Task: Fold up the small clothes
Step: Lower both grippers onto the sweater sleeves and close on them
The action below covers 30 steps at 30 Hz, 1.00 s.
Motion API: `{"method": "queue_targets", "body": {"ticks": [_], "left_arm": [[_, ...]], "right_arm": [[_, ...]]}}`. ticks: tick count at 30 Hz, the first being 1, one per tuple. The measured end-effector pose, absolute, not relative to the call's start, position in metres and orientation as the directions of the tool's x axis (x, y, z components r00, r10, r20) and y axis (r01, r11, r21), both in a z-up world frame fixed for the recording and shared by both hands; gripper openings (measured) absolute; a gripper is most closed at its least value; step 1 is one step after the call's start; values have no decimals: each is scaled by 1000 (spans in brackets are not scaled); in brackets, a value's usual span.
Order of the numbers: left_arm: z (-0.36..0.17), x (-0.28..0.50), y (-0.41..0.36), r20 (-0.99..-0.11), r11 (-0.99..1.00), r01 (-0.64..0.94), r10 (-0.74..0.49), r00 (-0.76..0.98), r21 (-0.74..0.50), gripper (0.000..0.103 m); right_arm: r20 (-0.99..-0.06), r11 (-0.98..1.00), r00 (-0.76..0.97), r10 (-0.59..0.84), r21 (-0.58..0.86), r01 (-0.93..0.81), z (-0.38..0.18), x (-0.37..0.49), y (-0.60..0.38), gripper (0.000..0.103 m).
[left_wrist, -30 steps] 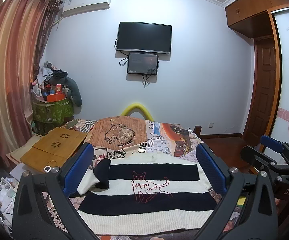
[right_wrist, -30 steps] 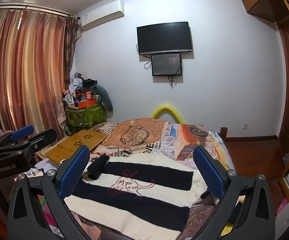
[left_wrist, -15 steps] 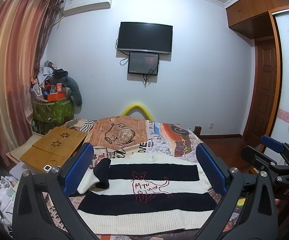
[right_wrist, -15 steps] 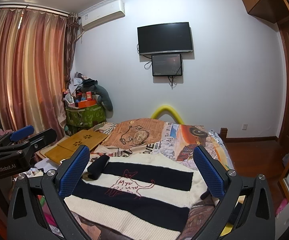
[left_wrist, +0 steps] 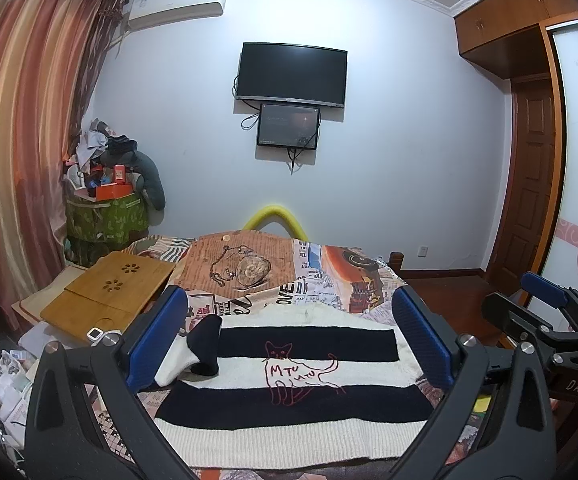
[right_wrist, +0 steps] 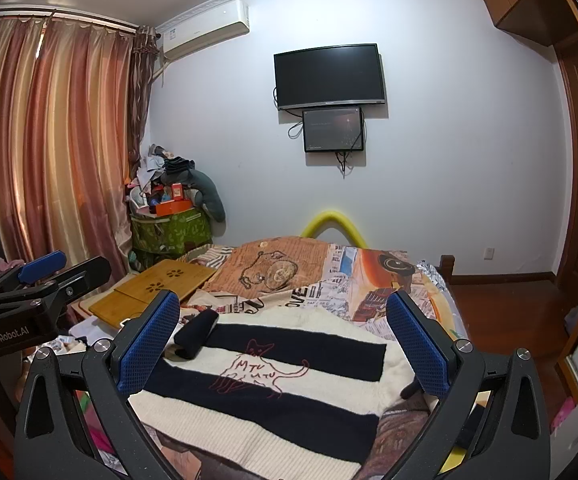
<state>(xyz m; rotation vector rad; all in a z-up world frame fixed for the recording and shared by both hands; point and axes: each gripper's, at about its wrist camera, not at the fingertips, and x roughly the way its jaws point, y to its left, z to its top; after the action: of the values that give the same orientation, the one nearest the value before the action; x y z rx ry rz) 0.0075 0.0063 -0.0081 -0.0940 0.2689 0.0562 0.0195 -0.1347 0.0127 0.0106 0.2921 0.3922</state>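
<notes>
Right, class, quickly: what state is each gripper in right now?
Left gripper: open, holding nothing, above the striped sweater.
Right gripper: open, holding nothing.

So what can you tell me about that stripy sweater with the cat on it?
The sweater is a chunky-looking knit in wide cream and black stripes, with a cat outline and letters stitched in red on its front. It lies spread flat, front up, on the patterned bedspread. One sleeve, cream with a black cuff, is folded in over the body on the left. The other sleeve is hard to make out. Both tongs hover open above it, not touching.
</notes>
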Motion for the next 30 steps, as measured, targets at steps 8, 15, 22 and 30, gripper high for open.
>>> {"method": "queue_targets", "body": {"ticks": [8, 15, 22, 30], "left_arm": [[-10, 10, 6, -273, 995, -65, 42, 961, -75, 103], [-17, 56, 14, -309, 997, -63, 47, 950, -41, 103], [-38, 151, 38, -450, 993, -106, 76, 890, -44, 103], [-98, 272, 80, -656, 987, -155, 84, 750, -52, 103]], "right_arm": [[-291, 925, 879, 378, 75, -373, 7, 24, -137, 103], [-332, 933, 874, 354, 70, -352, -5, 56, -138, 103], [-405, 946, 860, 309, 40, -320, -25, 105, -139, 103], [-520, 962, 824, 223, -21, -274, -64, 177, -142, 102]]}}
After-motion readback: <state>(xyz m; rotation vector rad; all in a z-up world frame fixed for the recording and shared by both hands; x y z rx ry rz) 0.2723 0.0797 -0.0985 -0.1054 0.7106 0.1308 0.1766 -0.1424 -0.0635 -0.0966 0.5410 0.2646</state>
